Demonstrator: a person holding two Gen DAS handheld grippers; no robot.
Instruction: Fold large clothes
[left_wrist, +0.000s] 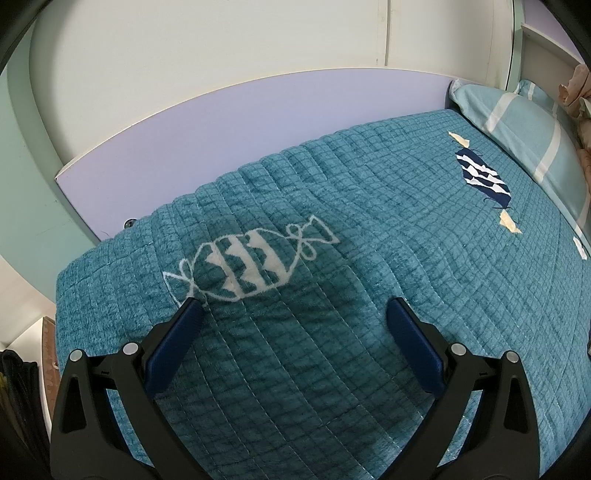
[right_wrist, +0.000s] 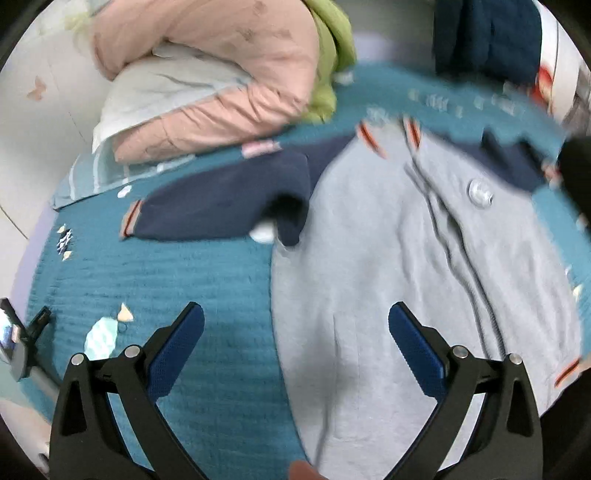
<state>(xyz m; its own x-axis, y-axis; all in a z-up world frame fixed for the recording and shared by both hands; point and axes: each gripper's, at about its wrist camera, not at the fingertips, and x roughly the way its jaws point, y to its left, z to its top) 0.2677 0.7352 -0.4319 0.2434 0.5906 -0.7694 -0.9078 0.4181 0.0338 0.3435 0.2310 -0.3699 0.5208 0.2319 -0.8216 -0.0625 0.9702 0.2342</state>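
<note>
jacket (right_wrist: 369, 251): grey body, navy sleeves | spread flat | bedspread (right_wrist: 184, 273)

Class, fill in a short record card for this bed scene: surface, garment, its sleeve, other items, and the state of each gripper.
surface: teal quilted bedspread with fish motifs
garment: grey jacket lying spread flat, front up
sleeve: navy sleeve with striped cuff, folded across the spread
other items: striped pillow; pink padded coat piled at the bed's far side
left gripper: jaws open, holding nothing
right gripper: jaws open, above the jacket's edge
</note>
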